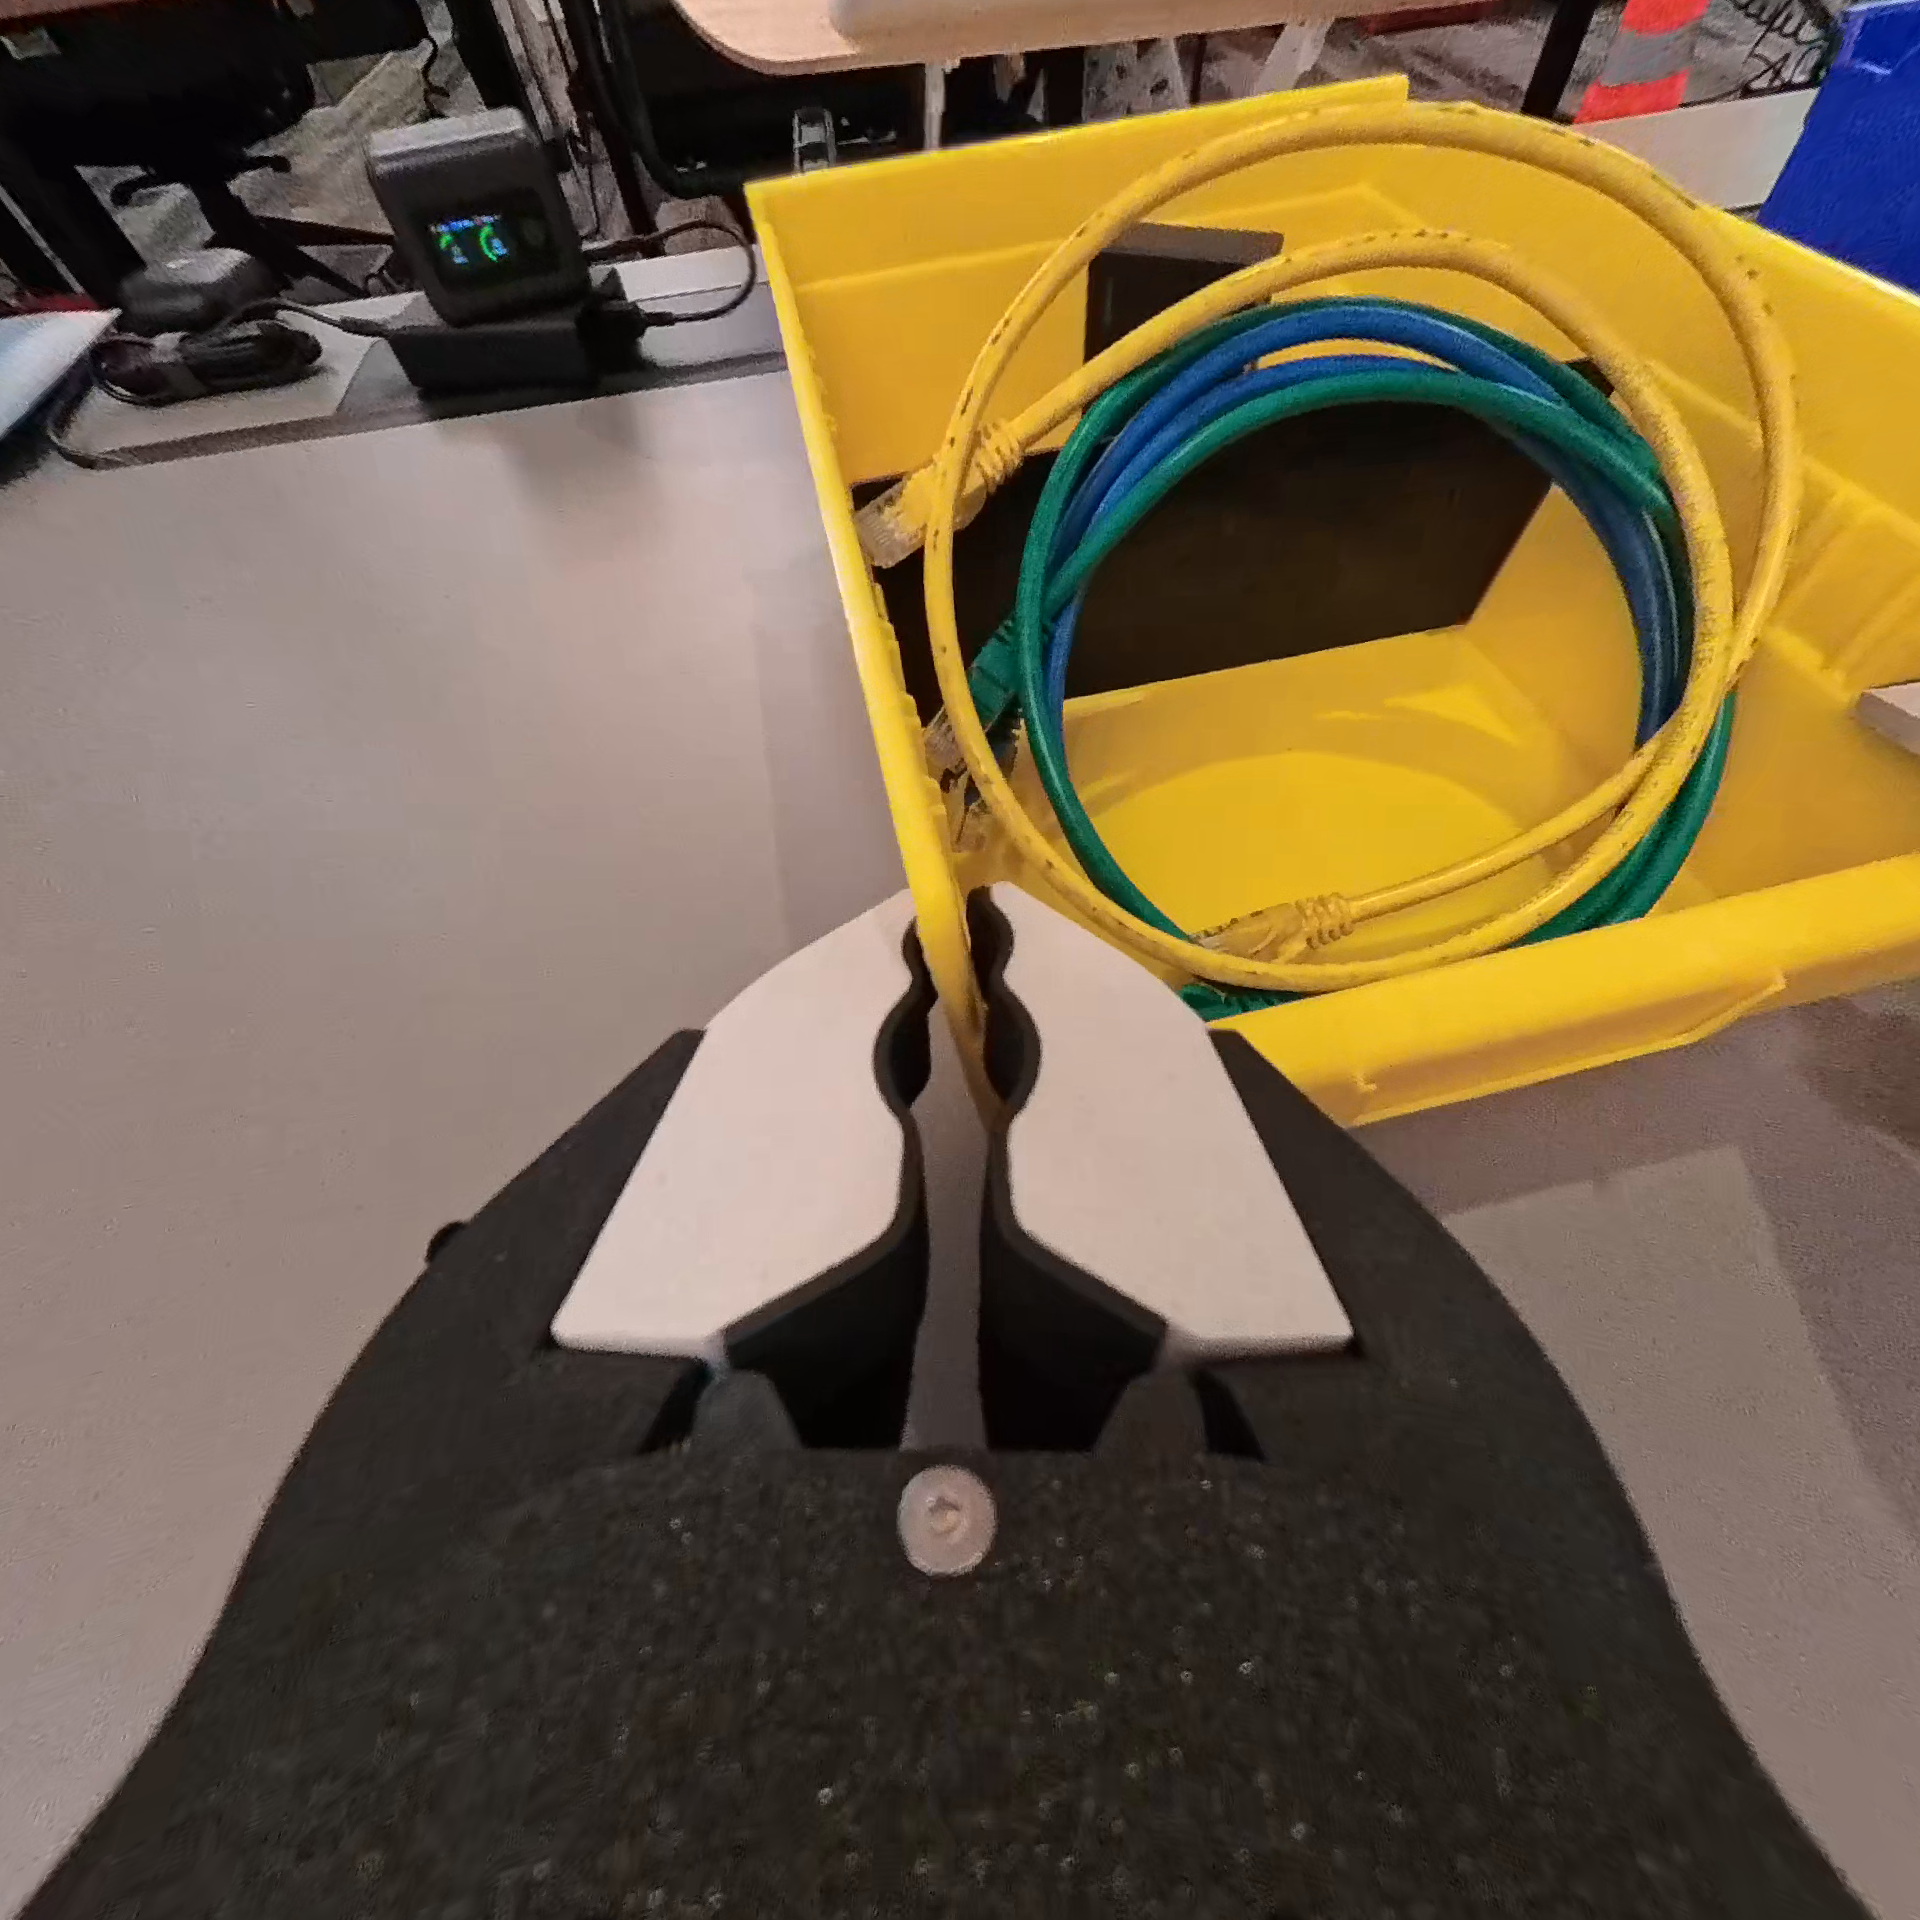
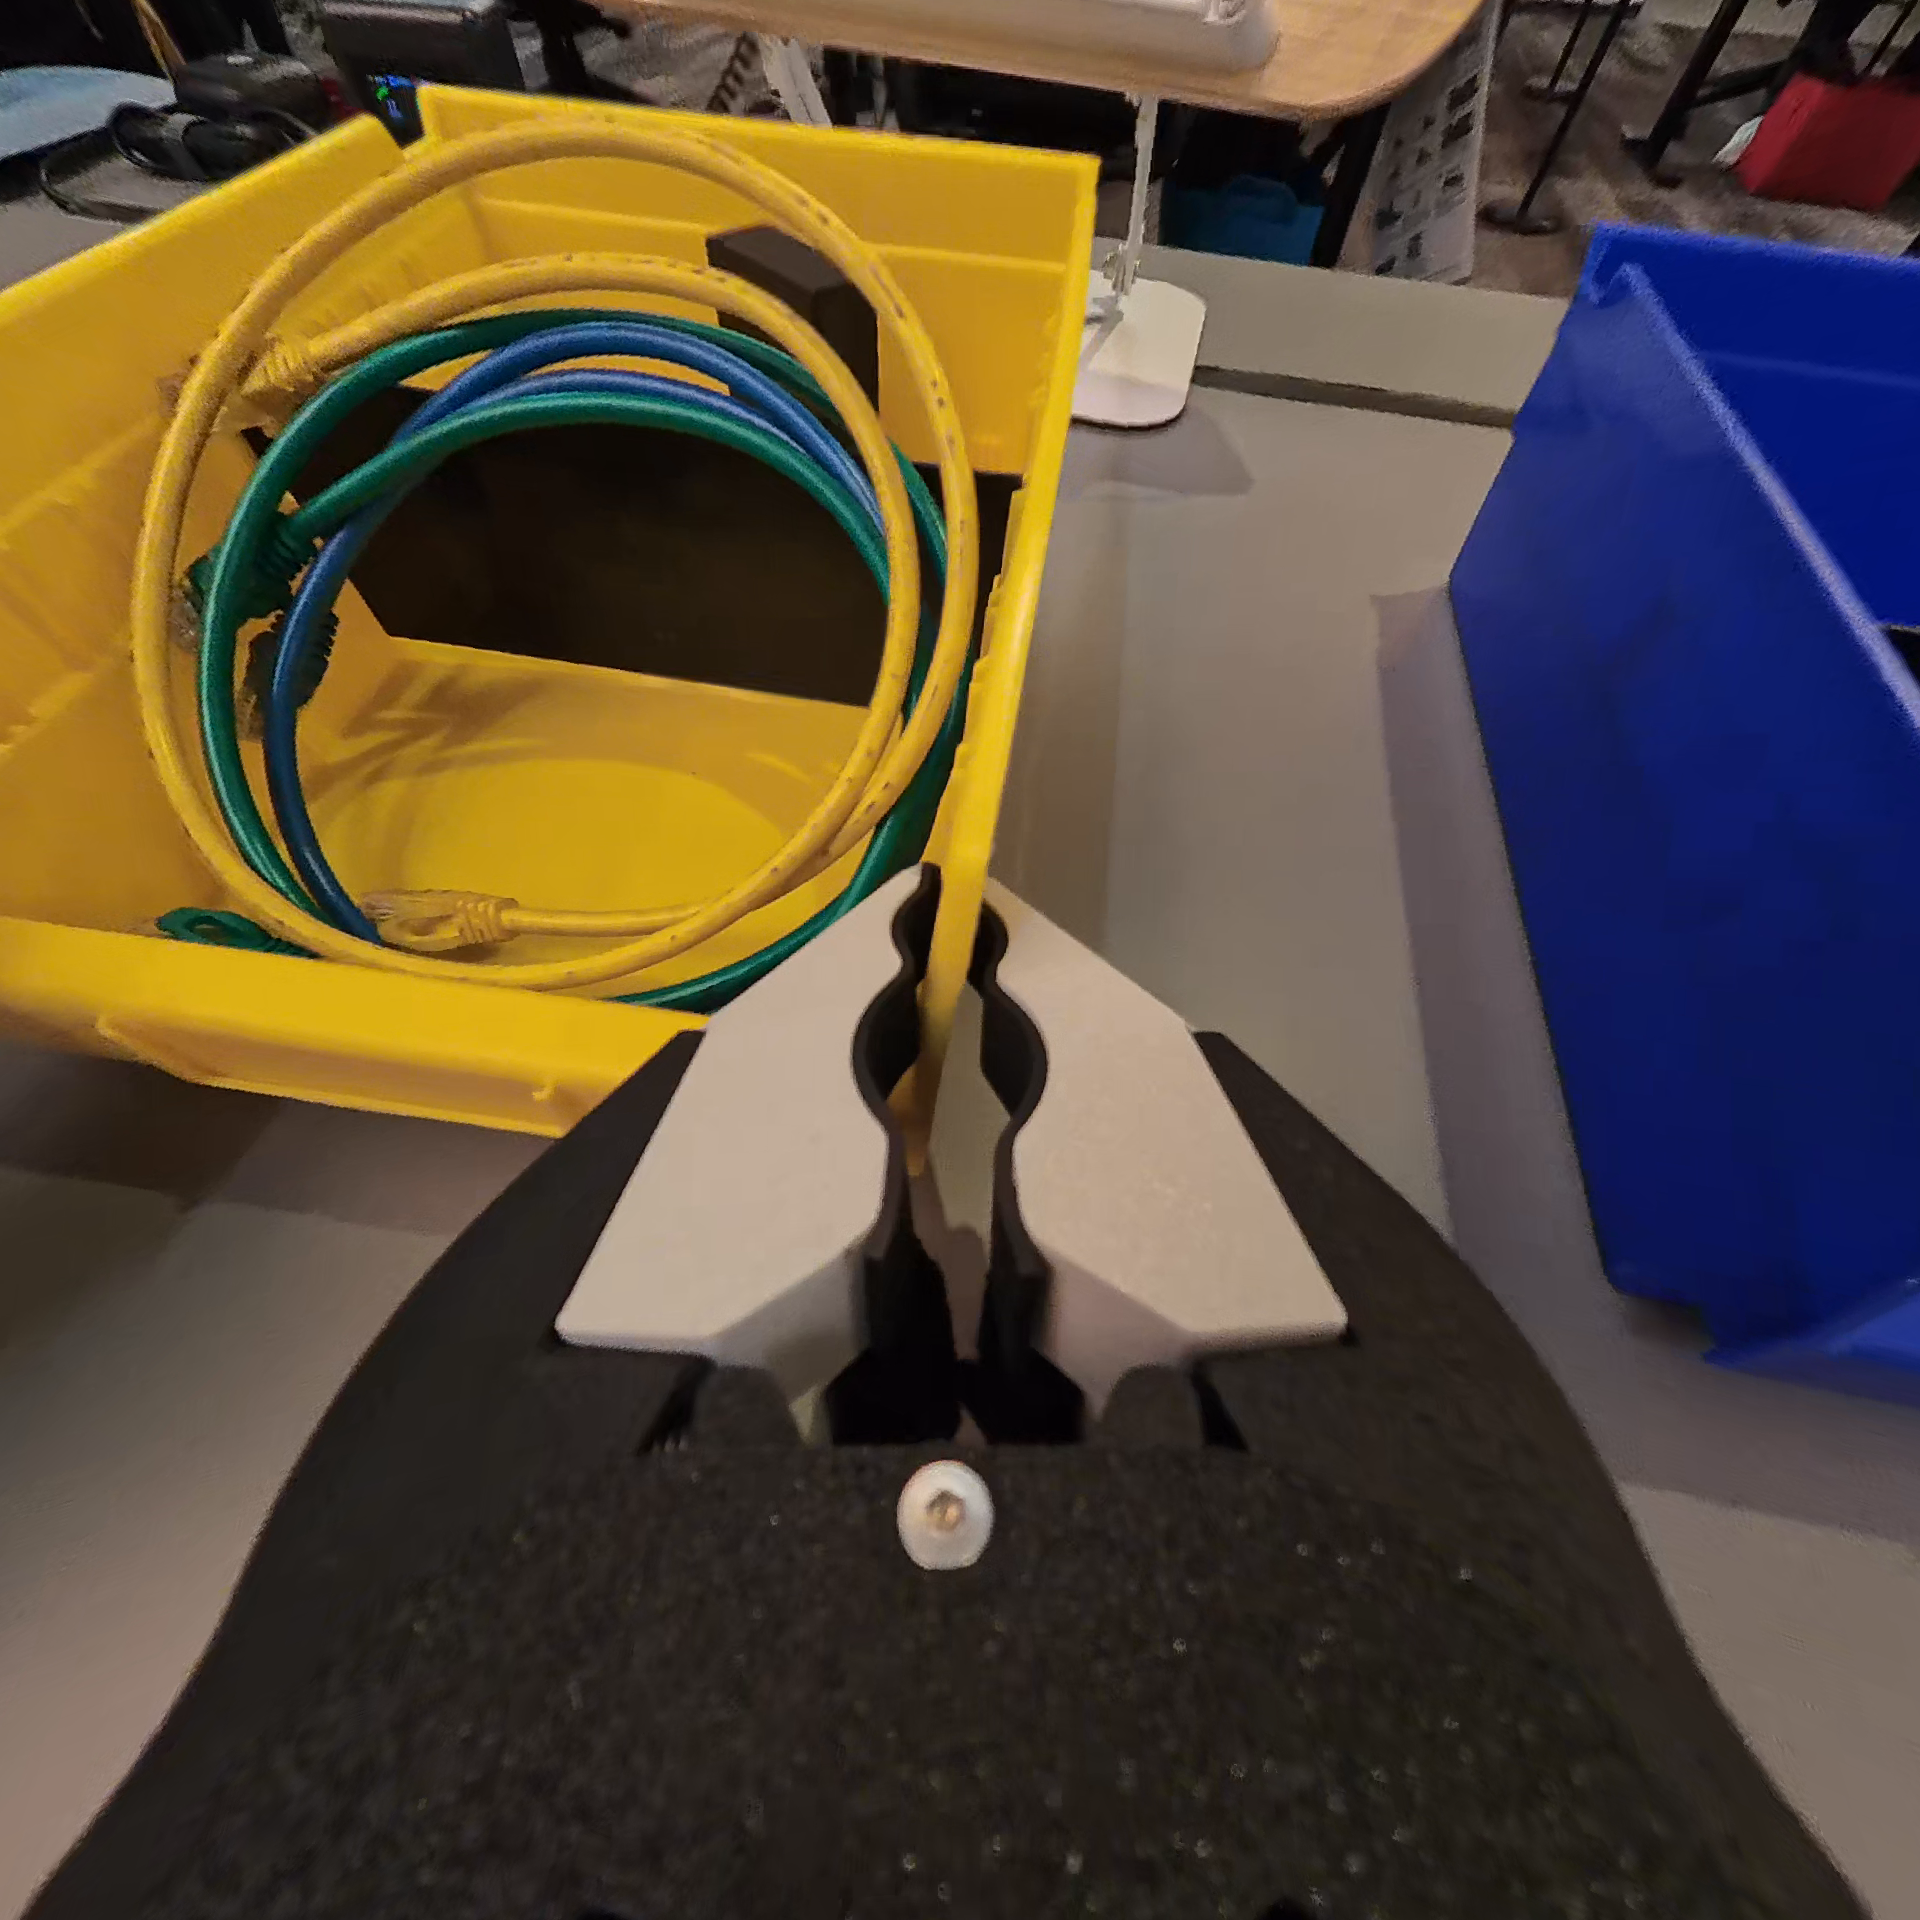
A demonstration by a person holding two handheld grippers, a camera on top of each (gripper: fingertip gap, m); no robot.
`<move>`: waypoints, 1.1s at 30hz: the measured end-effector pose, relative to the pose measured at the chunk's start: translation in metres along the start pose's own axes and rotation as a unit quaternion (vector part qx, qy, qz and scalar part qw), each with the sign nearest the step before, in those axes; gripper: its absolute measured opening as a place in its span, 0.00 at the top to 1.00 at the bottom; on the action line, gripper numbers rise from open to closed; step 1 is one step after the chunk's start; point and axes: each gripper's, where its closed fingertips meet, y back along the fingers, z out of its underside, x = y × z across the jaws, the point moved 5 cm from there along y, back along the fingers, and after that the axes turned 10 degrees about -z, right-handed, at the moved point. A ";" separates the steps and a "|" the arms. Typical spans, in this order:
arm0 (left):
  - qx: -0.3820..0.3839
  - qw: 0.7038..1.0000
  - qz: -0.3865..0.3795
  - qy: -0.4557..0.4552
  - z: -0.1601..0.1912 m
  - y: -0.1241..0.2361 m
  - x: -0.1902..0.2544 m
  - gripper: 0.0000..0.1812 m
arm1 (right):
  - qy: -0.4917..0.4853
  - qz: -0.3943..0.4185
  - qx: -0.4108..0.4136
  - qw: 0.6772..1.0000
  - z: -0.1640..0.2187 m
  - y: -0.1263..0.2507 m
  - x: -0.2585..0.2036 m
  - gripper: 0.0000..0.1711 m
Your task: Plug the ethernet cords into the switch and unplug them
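Note:
A yellow bin (image 1: 1507, 1029) stands on the grey table (image 1: 416, 727). Coiled in it are a yellow ethernet cord (image 1: 1704, 416), a green one (image 1: 1039, 644) and a blue one (image 1: 1351, 322), over a flat black device (image 1: 1299, 551). My left gripper (image 1: 956, 925) is shut on the bin's left wall near the front corner. My right gripper (image 2: 951, 894) is shut on the bin's (image 2: 260, 1008) right wall. In the right wrist view the yellow cord (image 2: 582, 140), green cord (image 2: 223, 665), blue cord (image 2: 286, 748) and black device (image 2: 644, 582) show too.
A blue bin (image 2: 1714, 727) stands on the table to the right of the yellow one. A white lamp base (image 2: 1138, 353) sits behind. A dark power unit with a lit screen (image 1: 473, 223) and cables lie at the table's far left.

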 end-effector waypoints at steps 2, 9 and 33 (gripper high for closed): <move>0.011 1.000 -0.014 -0.003 -0.004 0.003 -0.008 0.98 | -0.003 0.003 0.003 1.000 -0.002 0.001 -0.009 0.99; 0.050 0.998 -0.043 0.005 -0.018 0.004 -0.080 0.98 | -0.025 0.016 0.051 0.998 -0.028 -0.018 -0.075 0.99; 0.001 0.997 -0.075 0.005 0.025 -0.007 -0.237 0.82 | 0.100 -0.208 -0.009 0.973 -0.044 -0.029 -0.226 0.81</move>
